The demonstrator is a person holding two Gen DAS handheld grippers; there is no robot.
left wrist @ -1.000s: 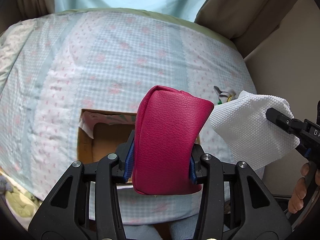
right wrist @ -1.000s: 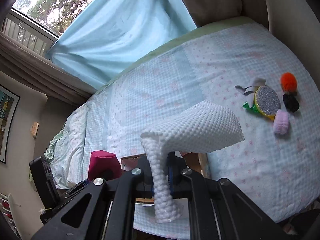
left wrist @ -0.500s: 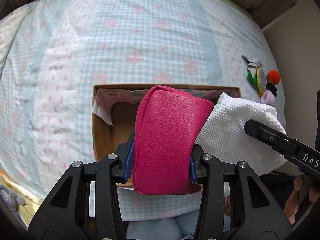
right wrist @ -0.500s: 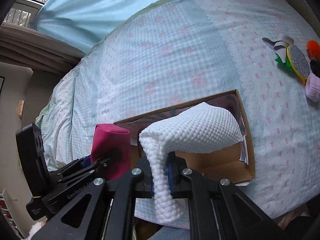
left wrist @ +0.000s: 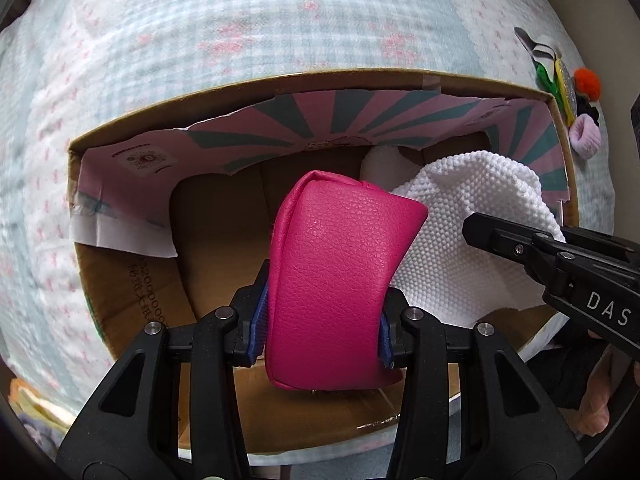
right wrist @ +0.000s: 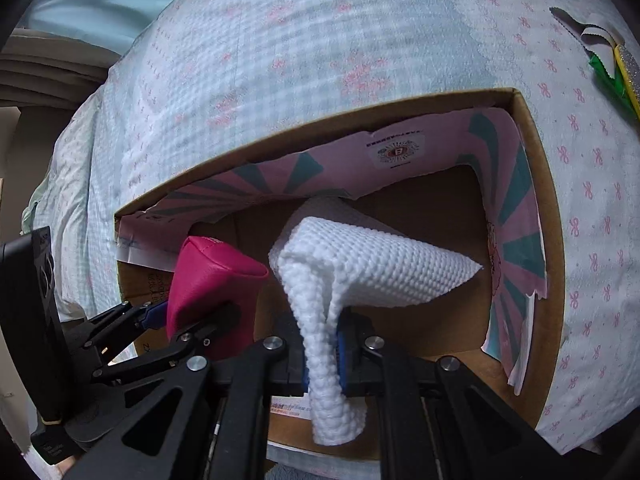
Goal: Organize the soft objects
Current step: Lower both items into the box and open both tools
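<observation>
My left gripper (left wrist: 322, 330) is shut on a magenta leather pouch (left wrist: 336, 276) and holds it over the open cardboard box (left wrist: 280, 80). My right gripper (right wrist: 324, 348) is shut on a white textured cloth (right wrist: 372, 268) and holds it over the same box (right wrist: 536, 208). The pouch (right wrist: 208, 280) shows at the left of the right wrist view, the cloth (left wrist: 472, 216) at the right of the left wrist view. Another white item (left wrist: 380, 164) lies inside the box at the back.
The box sits on a bed with a pale blue patterned sheet (left wrist: 240, 20). Small soft items lie on the sheet to the box's right: an orange pompom (left wrist: 588, 82), a pink one (left wrist: 585, 136), a yellow glitter disc (left wrist: 564, 84) and green scraps (right wrist: 604, 70).
Both grippers have moved forward and down toward the box, which now fills both views. The pouch and the cloth are still held.
</observation>
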